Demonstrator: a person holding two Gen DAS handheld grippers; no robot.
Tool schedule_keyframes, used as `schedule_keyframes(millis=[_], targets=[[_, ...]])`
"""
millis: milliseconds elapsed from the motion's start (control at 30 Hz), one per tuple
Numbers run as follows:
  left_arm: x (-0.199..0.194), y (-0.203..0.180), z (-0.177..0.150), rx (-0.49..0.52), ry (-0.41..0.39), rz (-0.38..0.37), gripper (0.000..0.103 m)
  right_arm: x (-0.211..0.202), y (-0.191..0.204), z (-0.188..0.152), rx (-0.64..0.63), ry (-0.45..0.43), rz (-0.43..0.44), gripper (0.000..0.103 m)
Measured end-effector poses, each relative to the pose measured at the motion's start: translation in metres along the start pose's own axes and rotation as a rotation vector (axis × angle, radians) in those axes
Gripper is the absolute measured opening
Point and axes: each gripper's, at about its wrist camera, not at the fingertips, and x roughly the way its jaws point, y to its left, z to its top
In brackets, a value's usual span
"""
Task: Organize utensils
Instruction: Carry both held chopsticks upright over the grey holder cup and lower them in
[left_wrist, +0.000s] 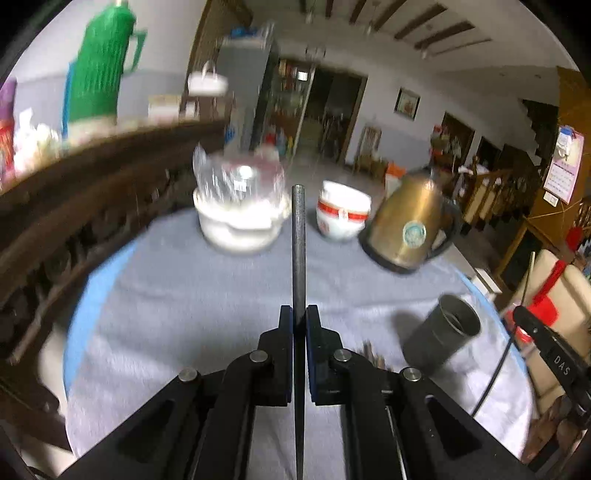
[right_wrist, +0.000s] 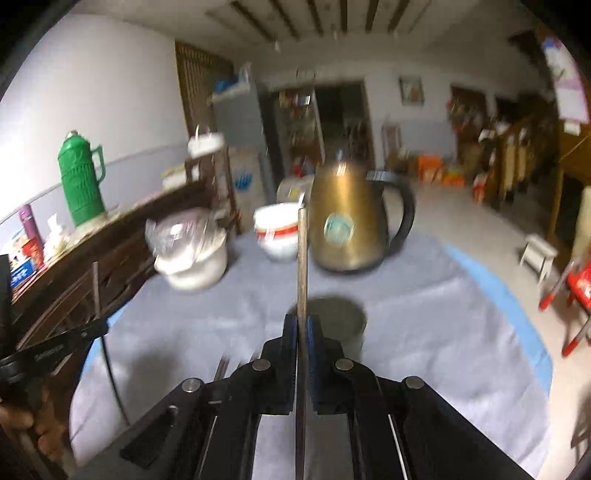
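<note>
My left gripper (left_wrist: 299, 314) is shut on a dark chopstick (left_wrist: 298, 236) that points forward over the grey cloth. My right gripper (right_wrist: 302, 323) is shut on a second chopstick (right_wrist: 302, 258), held just above a grey metal cup (right_wrist: 341, 321). The cup also shows in the left wrist view (left_wrist: 443, 336), standing at the right of the table. Several more chopsticks (left_wrist: 373, 356) lie on the cloth beside the left gripper; they also show in the right wrist view (right_wrist: 223, 365). The right gripper appears at the far right of the left wrist view (left_wrist: 546, 343).
A brass kettle (right_wrist: 347, 221), stacked red-and-white bowls (right_wrist: 279, 230) and a white pot with a plastic-wrapped lid (right_wrist: 192, 254) stand at the back of the table. A wooden sideboard (right_wrist: 74, 273) with a green thermos (right_wrist: 83, 181) runs along the left.
</note>
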Motion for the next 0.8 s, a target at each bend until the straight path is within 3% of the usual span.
schedule_keyframes(millis=[100, 333, 800], targets=[[-0.005, -0.006, -0.004, 0.05, -0.092, 0.019, 0.007, 0.008, 0.004, -0.006, -0.043, -0.037, -0.042, 0.006], [-0.016, -0.012, -0.022, 0.12, -0.175, 0.039, 0.007, -0.008, 0.004, -0.02, -0.074, -0.068, -0.052, 0.006], [-0.083, 0.017, -0.052, 0.006, -0.152, -0.024, 0.006, -0.088, -0.014, -0.047, 0.004, -0.073, -0.027, 0.006]])
